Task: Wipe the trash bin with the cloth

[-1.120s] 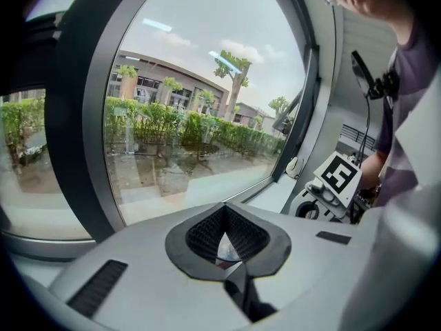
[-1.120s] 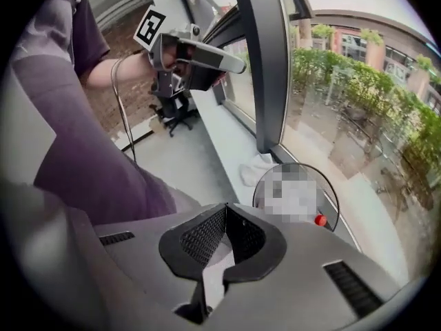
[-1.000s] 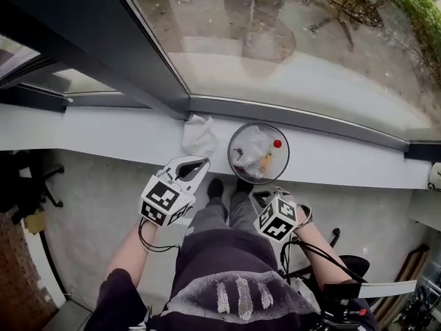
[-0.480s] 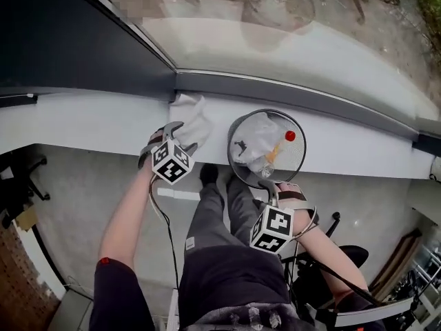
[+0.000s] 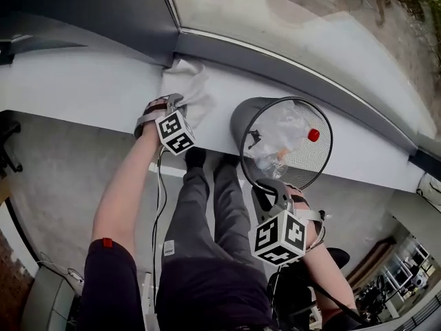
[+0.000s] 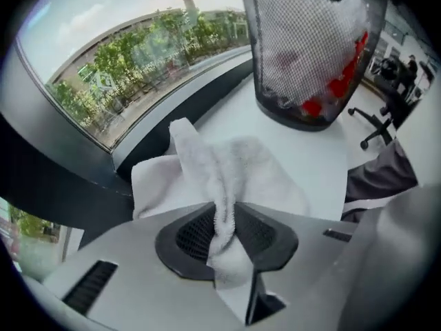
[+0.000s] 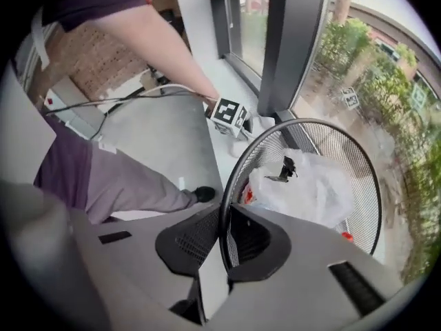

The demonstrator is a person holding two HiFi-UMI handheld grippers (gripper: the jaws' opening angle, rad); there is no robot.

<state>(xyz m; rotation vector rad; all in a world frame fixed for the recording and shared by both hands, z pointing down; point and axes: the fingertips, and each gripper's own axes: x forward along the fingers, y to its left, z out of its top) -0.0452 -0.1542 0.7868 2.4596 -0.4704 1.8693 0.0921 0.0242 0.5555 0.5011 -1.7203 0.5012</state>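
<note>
Jaws have just been closing: the left hand-held gripper (image 6: 224,218) pinches the cloth (image 6: 207,174), and the right hand-held gripper (image 7: 224,238) pinches the trash bin (image 5: 242,121) rim. Next, probably, rub the cloth on it.

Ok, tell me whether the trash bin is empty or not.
Not empty: the trash bin holds a crumpled plastic bag and a red cap.

Daylight pours through the big window (image 5: 296,19), its dark frame (image 5: 103,12) running along a white ledge (image 5: 76,88). Grey floor (image 5: 48,178) below, green trees (image 6: 138,67) outside, and a black office chair (image 6: 375,126) off to the side.
</note>
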